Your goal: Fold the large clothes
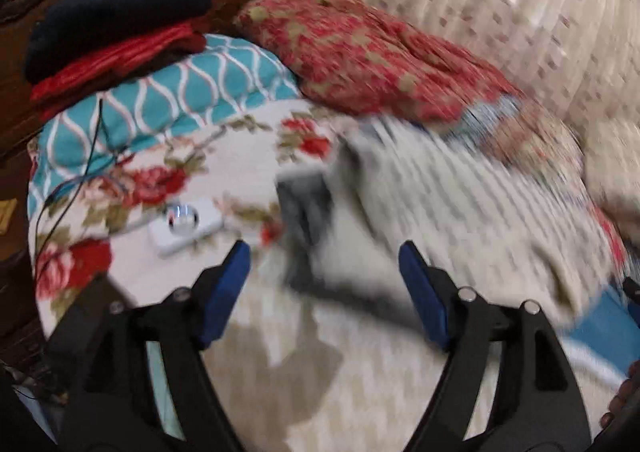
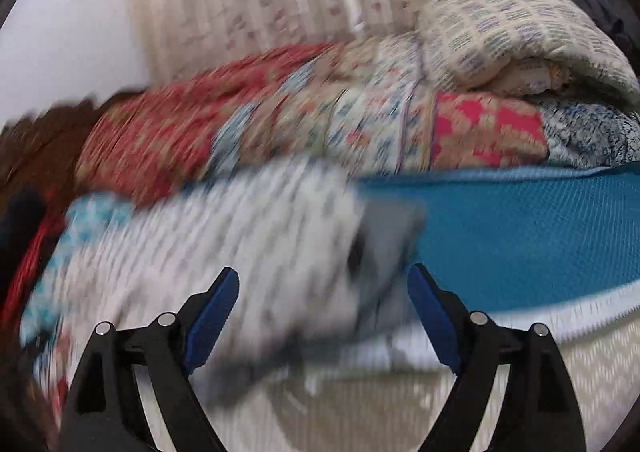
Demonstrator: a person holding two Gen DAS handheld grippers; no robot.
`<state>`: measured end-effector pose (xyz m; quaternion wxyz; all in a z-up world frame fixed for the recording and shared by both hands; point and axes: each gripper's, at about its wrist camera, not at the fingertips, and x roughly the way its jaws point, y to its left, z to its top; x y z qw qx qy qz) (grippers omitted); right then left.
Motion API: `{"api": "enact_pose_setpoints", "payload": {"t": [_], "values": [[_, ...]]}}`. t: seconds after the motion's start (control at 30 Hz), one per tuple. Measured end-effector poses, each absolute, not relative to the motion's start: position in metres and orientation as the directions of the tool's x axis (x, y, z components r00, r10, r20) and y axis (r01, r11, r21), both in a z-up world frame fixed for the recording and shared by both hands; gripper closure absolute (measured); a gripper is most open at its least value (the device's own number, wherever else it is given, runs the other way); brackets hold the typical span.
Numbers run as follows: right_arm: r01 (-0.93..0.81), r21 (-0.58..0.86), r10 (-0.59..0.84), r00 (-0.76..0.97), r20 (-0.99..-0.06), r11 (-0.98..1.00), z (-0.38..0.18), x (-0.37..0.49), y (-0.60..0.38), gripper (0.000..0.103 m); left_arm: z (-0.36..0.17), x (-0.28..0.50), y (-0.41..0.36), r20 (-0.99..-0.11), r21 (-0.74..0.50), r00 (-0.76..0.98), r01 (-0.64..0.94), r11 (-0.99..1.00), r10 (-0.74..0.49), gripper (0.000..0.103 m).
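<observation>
Left gripper (image 1: 324,252) open, right gripper (image 2: 323,280) open, striped garment (image 1: 440,204) between.

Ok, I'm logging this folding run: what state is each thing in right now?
Left gripper: open, nothing between its pads.
Right gripper: open, pads clear of the cloth.
Striped garment: lying released on the bed, bunched, blurred.
Grey cuff: lying ahead of the right gripper, ungripped.
Blue mat: spread flat.
Folded quilts: stacked behind.
White remote: lying on the floral sheet.
</observation>
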<state>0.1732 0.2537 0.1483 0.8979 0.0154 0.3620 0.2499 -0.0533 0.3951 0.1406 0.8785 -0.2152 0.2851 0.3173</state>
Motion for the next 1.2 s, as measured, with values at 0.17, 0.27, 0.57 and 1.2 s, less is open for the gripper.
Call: {"api": "enact_pose_setpoints", "payload": {"t": [0.17, 0.27, 0.57, 1.2], "values": [[-0.521, 0.158, 0.443, 0.484, -0.755, 0.839, 0.103, 0.065, 0.239, 0.013, 0.119, -0.084, 0.293, -0.709, -0.073, 0.592, -0.603, 0.795, 0.384, 0.029], [-0.529, 0.112, 0.393, 0.454, -0.800, 0.841, 0.088, 0.004, 0.213, 0.013, 0.111, -0.103, 0.243, -0.735, -0.035, 0.583, -0.544, 0.839, 0.347, 0.029], [-0.530, 0.145, 0.421, 0.449, -0.788, 0.836, 0.117, -0.094, 0.141, 0.012, 0.136, -0.161, 0.158, -0.731, -0.019, 0.603, -0.486, 0.874, 0.320, 0.021], [-0.470, 0.276, 0.493, 0.438, -0.752, 0.839, 0.132, -0.139, 0.076, 0.009, 0.181, -0.184, 0.078, -0.656, 0.059, 0.674, -0.402, 0.914, 0.339, 0.009]]}}
